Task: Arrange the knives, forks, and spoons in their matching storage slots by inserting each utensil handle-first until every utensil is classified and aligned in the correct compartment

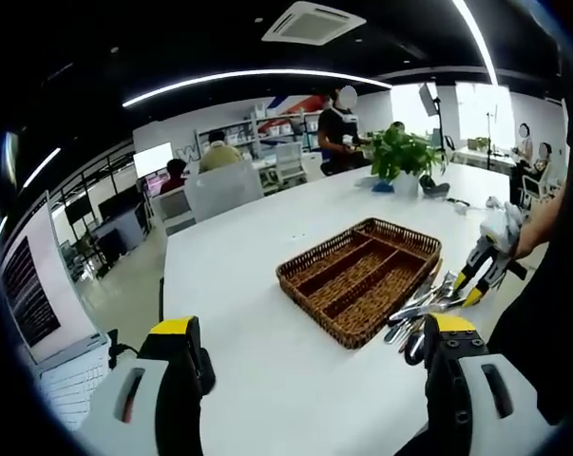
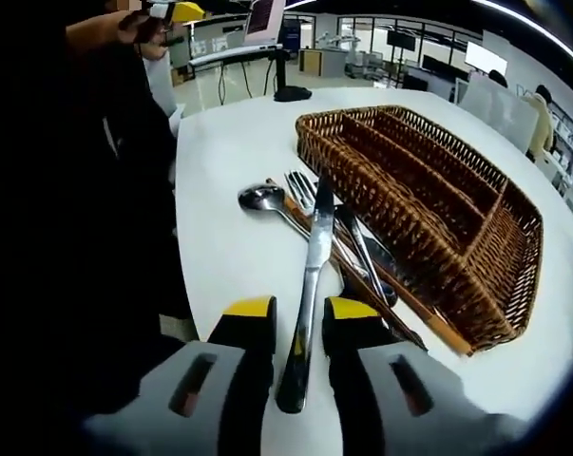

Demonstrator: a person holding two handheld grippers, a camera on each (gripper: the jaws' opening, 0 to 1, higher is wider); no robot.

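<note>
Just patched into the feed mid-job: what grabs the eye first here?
In the right gripper view, a table knife lies between the right gripper's fingers, atop a pile of cutlery beside the wicker tray. In the left gripper view, the tray's compartments look empty on the white table.

A white table carries a wicker tray, a pile of cutlery just beside it, and a potted plant at its far end.
</note>
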